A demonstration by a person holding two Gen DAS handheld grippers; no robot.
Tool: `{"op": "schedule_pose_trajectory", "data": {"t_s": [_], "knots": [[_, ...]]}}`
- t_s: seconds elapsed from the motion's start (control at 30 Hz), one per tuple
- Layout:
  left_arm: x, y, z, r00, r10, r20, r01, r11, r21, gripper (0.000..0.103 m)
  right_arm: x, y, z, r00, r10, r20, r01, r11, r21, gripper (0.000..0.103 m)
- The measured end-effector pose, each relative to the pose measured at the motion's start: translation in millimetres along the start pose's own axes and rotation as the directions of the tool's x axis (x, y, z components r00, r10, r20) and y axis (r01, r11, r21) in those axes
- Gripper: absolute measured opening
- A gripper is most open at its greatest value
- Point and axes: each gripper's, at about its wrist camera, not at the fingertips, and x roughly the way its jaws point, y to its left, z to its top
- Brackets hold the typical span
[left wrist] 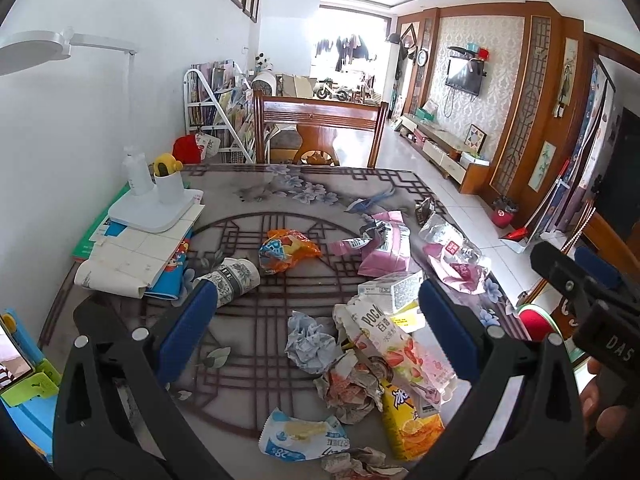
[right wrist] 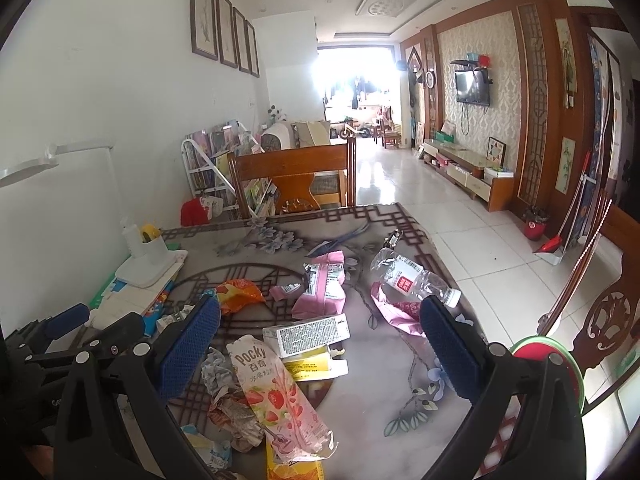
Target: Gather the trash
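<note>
Both grippers hover wide open and empty over the littered table [right wrist: 376, 396]; the Pocky wrapper [right wrist: 276, 392] lies just ahead of the right gripper [right wrist: 320, 332], long axis probably running front to back, the left gripper [left wrist: 316, 300] slightly farther.

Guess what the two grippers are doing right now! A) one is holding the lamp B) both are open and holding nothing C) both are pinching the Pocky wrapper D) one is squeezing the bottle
B: the left gripper and the right gripper both stand wide open above the trash, with nothing between their blue pads.
</note>
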Motion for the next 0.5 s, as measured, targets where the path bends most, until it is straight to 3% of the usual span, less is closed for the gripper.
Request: {"op": "schedule_pose_trajectory", "data": {"t_s": [0.5], "knots": [[-0.1, -0.7, -0.1, 1.000, -0.004, -0.001, 0.004, 1.000, 0.001, 0.099, -2.4, -3.8, -1.1, 1.000, -0.009, 0.008, 0.009, 1.000, 0.008, 0.096]]}}
